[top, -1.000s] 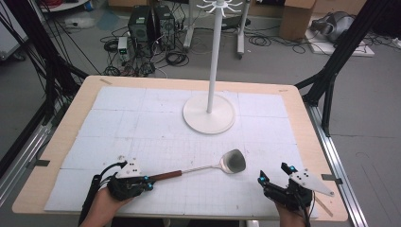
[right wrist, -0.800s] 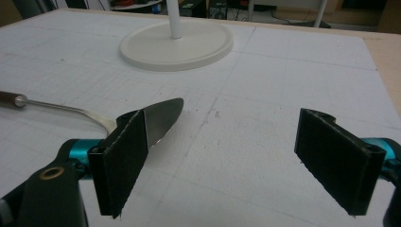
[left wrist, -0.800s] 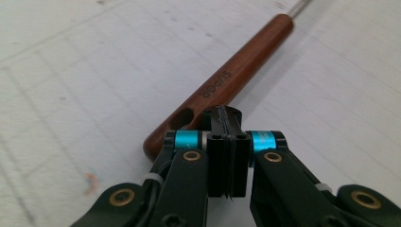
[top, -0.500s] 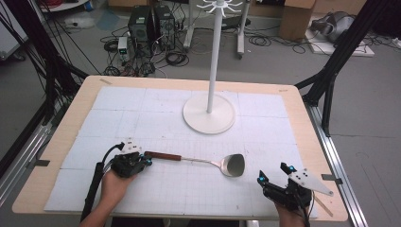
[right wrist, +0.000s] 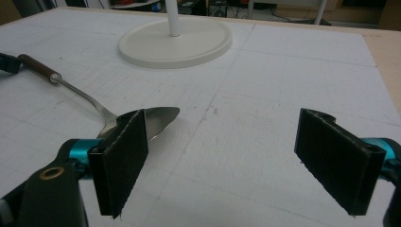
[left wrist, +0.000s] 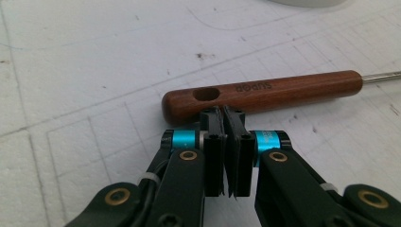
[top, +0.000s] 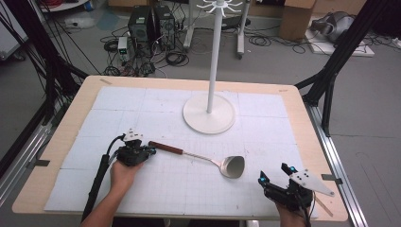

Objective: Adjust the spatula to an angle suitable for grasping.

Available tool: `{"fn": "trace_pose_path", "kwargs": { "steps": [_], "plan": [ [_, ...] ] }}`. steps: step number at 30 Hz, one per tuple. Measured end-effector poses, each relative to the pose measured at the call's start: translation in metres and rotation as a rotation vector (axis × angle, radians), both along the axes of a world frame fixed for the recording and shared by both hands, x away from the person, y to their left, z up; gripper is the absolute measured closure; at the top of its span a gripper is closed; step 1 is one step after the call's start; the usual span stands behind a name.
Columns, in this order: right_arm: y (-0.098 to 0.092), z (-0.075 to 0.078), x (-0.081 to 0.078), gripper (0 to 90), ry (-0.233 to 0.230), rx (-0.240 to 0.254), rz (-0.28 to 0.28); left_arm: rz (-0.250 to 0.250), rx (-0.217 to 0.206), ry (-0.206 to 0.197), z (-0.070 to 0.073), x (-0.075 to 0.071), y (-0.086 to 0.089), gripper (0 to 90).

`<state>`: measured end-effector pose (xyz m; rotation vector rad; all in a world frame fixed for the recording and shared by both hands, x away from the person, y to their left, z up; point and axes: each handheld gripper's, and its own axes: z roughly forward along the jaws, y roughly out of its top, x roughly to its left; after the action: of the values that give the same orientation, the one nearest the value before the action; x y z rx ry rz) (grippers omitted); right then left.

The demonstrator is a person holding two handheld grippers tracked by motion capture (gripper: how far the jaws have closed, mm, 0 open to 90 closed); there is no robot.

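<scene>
You're working in a lab or test room. Your table wears a white gridded mat and sits inside a black strut frame. Behind it, on the bare grey floor, lie tangled cables, computer towers and cardboard boxes.

Wooden-handled metal spatula flat on mat

We saw the ladle lying on the table in front of the stand, its handle end at the left gripper.
</scene>
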<state>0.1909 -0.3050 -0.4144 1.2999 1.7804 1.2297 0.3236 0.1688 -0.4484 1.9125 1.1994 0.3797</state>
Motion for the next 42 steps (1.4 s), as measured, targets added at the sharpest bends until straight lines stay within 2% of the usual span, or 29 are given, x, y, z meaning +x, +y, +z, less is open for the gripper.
{"fn": "trace_pose_path", "kwargs": {
  "steps": [3,5,8,10,12,14,18,23,27,30,32,35,37,42],
  "plan": [
    [-0.001,0.000,0.000,17.2,0.001,0.004,0.000,0.010,0.004,-0.005,0.000,0.004,-0.001,86.3],
    [-0.001,0.000,0.000,17.2,0.002,0.002,-0.001,-0.002,0.019,-0.006,0.003,0.007,-0.004,85.4],
    [-0.001,0.000,0.000,17.2,-0.002,0.001,0.002,-0.005,-0.044,-0.057,0.010,0.005,-0.004,80.6],
    [-0.002,0.000,-0.001,17.2,-0.002,0.002,0.000,-0.024,-0.041,-0.090,0.014,0.002,0.001,72.2],
    [-0.003,-0.001,-0.001,17.2,-0.001,-0.002,0.002,-0.065,-0.068,-0.124,0.019,-0.003,0.008,67.3],
    [-0.002,-0.001,-0.001,17.2,0.007,0.005,0.008,-0.098,-0.112,-0.168,0.024,-0.010,0.017,60.6],
    [0.000,0.000,0.000,17.2,0.006,0.007,0.021,-0.128,-0.206,-0.224,0.032,-0.028,0.039,47.3],
    [0.004,0.001,0.002,17.2,0.007,0.011,0.031,-0.129,-0.264,-0.291,0.034,-0.050,0.064,31.2],
    [0.009,0.003,0.005,17.2,0.002,0.013,0.048,-0.101,-0.250,-0.335,0.032,-0.063,0.077,18.1],
    [0.012,0.004,0.008,17.2,0.003,0.040,0.068,-0.074,-0.263,-0.376,0.034,-0.071,0.083,18.1],
    [0.015,0.005,0.010,17.2,0.001,0.038,0.076,-0.063,-0.275,-0.398,0.034,-0.075,0.086,18.1],
    [0.019,0.004,0.012,17.2,0.010,0.030,0.091,-0.049,-0.275,-0.402,0.033,-0.074,0.090,18.4],
    [0.020,0.003,0.014,17.2,0.018,0.024,0.099,-0.045,-0.278,-0.390,0.030,-0.073,0.092,19.0],
    [0.020,0.002,0.016,17.2,0.020,0.021,0.103,-0.045,-0.261,-0.389,0.029,-0.075,0.094,20.4]
  ]
}}
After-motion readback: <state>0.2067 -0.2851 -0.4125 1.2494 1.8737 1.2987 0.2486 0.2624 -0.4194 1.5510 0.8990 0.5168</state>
